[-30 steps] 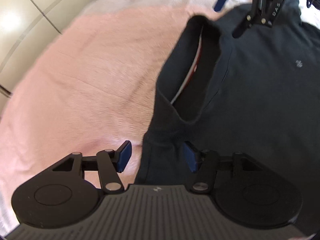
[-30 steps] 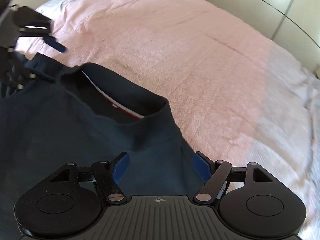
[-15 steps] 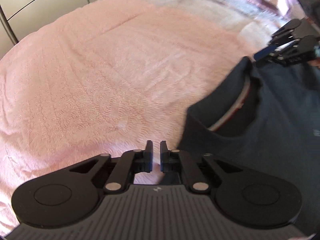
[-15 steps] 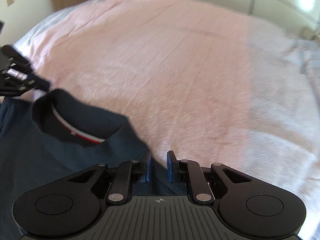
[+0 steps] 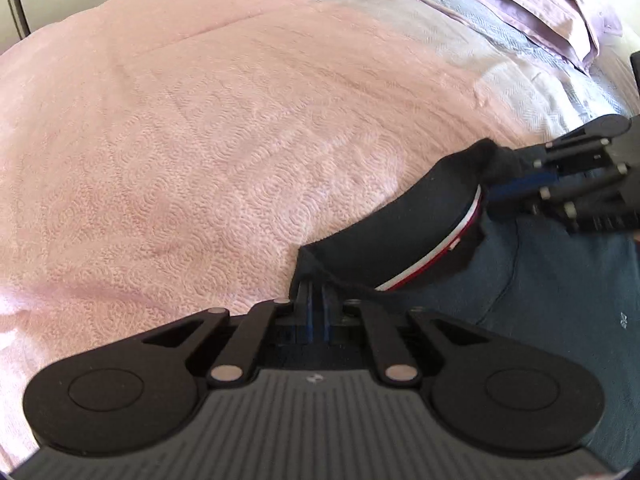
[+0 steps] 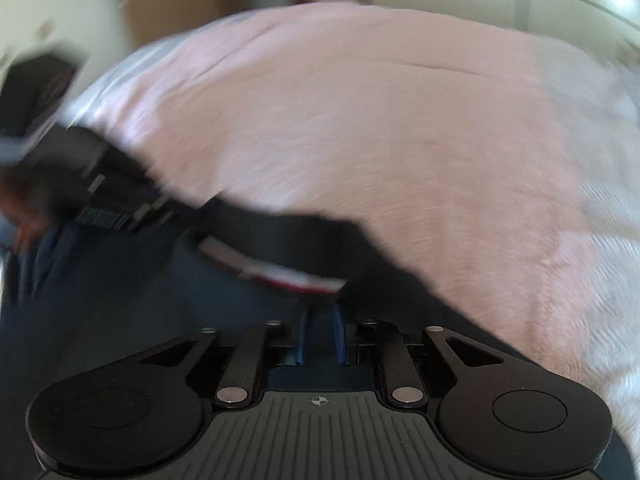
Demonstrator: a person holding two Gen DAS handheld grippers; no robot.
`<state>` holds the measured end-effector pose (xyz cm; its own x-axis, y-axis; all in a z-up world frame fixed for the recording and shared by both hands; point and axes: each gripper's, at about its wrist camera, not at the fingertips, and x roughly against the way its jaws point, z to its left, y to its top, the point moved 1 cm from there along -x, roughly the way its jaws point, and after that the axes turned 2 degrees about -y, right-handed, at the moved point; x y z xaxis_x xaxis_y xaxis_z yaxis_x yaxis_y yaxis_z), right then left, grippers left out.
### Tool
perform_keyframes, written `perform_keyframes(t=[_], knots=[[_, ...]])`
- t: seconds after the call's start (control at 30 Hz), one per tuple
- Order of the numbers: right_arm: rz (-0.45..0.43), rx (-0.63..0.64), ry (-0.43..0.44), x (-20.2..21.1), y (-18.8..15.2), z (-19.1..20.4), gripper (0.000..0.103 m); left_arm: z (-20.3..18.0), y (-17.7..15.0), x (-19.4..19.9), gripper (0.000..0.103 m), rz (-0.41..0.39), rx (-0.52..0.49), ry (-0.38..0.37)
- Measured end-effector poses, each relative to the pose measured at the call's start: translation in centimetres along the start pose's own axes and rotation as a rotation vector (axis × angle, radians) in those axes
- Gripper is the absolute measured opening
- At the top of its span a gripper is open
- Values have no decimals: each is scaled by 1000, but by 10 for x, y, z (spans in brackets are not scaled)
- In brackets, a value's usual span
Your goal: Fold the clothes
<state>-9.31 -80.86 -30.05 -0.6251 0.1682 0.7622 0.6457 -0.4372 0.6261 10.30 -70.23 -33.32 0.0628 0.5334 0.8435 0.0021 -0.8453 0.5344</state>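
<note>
garment: dark navy polo shirt [image 5: 560, 300], on the bed, collar end raised off the cover, body trailing back toward the person. Small white logo on the chest.
collar [image 5: 400, 232]: stretched between the two grippers; red-and-white inner band [image 5: 448, 248] shows along the neck opening.
left gripper [image 5: 316, 312]: fingers pinched narrow on the shirt fabric at one end of the collar, by the shoulder.
right gripper [image 6: 320, 332]: fingers close together with dark cloth between them at the other end of the collar. The right view is motion-blurred, so grip depth can't be read; the left view shows it clamped on the collar tip.
bed cover [image 5: 220, 140]: pink textured spread under and beyond the shirt; a grey-white section and pillows [image 5: 540, 8] at the far side.
step: my read is lift and spread. Shirt is held by both shoulder points, not yet laid flat for a fold.
next move: likely needs both grips kept level and the collar kept taut while the shirt is carried over open spread and laid down smooth.
risk: one pinch slipping would let that shoulder drop and bunch.
containers: none in view.
</note>
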Motion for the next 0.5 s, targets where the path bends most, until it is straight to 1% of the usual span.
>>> perform_keyframes(t=[0.03,0.07,0.1,0.13,0.17,0.2,0.23,0.27,0.3,0.33,0.37,0.4,0.43,0.5], knots=[[-10,-21,-31,6,-1,0,14,-1,-2,6,8,-1,-2,4],[-17,-28,-66,14,-3,2,15,-1,-5,14,12,3,0,14],[-16,-44,-90,23,-7,6,15,1,-8,23,19,9,3,30],[-8,-68,-103,34,-12,12,19,0,-12,36,25,15,9,42],[0,-92,-117,45,-17,17,28,0,-17,52,25,21,22,51],[8,-116,-131,56,-22,23,61,1,-24,65,26,29,38,62],[16,-140,-145,67,-27,28,90,2,-30,78,27,34,57,74],[24,-164,-159,78,-32,33,93,4,-37,93,30,37,78,86],[32,-188,-173,89,-38,39,93,6,-44,108,33,39,99,98],[44,-219,-183,100,-44,45,93,6,-52,123,40,42,113,106],[66,-255,-199,107,-49,56,93,5,-61,140,46,41,120,115],[93,-295,-223,113,-53,69,93,3,-71,159,48,38,127,125],[117,-338,-249,121,-59,82,93,0,-81,178,53,36,134,135],[143,-430,-283,145,-73,105,93,-6,-101,212,61,38,144,139]])
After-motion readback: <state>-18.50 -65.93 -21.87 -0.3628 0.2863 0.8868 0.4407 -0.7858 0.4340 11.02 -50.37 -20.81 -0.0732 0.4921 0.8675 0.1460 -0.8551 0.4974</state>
